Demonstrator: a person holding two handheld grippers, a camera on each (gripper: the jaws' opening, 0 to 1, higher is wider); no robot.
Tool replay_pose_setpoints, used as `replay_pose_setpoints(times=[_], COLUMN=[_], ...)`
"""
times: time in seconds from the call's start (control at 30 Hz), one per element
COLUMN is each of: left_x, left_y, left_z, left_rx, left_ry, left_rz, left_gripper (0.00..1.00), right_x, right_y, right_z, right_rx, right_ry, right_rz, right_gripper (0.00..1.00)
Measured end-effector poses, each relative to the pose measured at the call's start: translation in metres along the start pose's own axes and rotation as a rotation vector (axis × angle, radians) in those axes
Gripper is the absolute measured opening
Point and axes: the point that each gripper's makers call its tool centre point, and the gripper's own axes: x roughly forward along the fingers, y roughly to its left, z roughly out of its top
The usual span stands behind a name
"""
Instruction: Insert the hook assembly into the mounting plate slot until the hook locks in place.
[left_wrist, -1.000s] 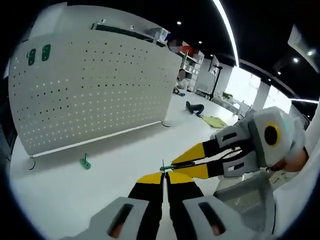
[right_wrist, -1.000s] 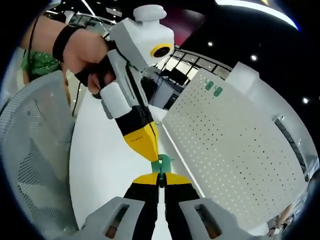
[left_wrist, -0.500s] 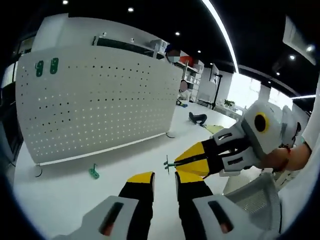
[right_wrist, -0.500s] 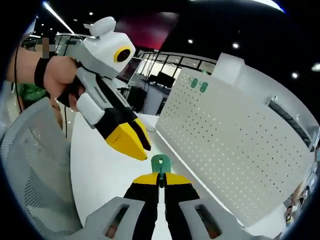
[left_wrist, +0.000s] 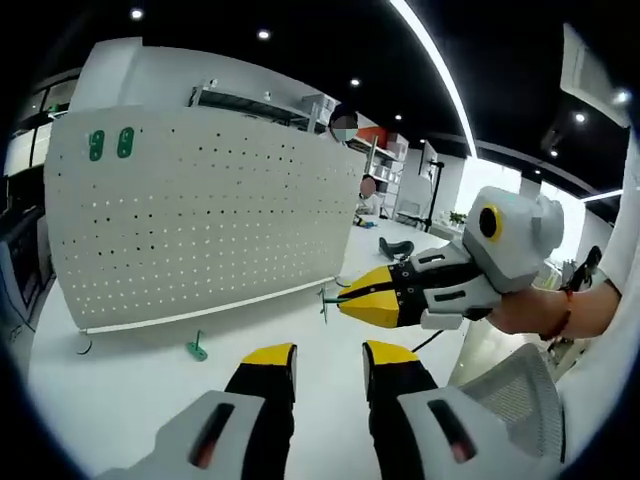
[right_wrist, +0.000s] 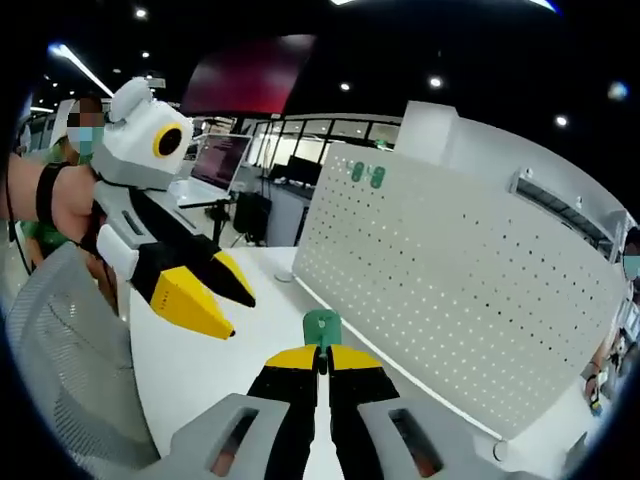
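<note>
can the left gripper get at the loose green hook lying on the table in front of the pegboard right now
Probably yes: the left gripper is open and holds nothing, and the white table between it and the green hook near the pegboard is bare.

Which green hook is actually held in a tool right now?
The green hook clamped in the right tool, hanging in the air in front of the pegboard. The spare hook lies loose on the table; two mounted hooks sit top-left on the board.

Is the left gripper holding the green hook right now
No: in the left gripper view the left gripper stands open with nothing between its jaws, while the right gripper pinches the green hook.
</note>
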Motion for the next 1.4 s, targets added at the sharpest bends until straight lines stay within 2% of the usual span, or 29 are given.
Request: replay_pose_setpoints(times=[0.27, 0.33, 0.57, 0.7, 0.9, 1.13, 1.4], left_x=[-0.02, -0.025, -0.041, -0.045, -0.051, -0.053, -0.065], left_y=[0.012, 0.012, 0.026, 0.027, 0.028, 0.032, 0.042], left_z=[0.0, -0.001, 0.003, 0.0, 0.007, 0.005, 0.009], left_rx=[0.002, 0.006, 0.034, 0.081, 0.102, 0.111, 0.119], left_ry=[-0.033, -0.037, -0.077, -0.074, -0.117, -0.127, -0.159], left_rz=[0.007, -0.005, 0.012, -0.006, -0.009, -0.014, -0.002], left_gripper=[0.33, 0.35, 0.45, 0.5, 0.53, 0.57, 0.61], right_x=[0.013, 0.017, 0.029, 0.034, 0.044, 0.054, 0.066], right_y=[-0.002, 0.001, 0.001, 0.0, -0.006, -0.017, -0.027], right_z=[0.011, 0.015, 0.028, 0.034, 0.044, 0.054, 0.071], right_rx=[0.03, 0.024, 0.037, 0.04, 0.06, 0.091, 0.146], right_ry=[-0.008, -0.008, -0.015, -0.017, -0.019, -0.028, -0.062], right_rz=[-0.032, -0.034, -0.068, -0.084, -0.108, -0.14, -0.167], right_gripper=[0.01, 0.01, 0.01, 0.01, 0.01, 0.01, 0.01])
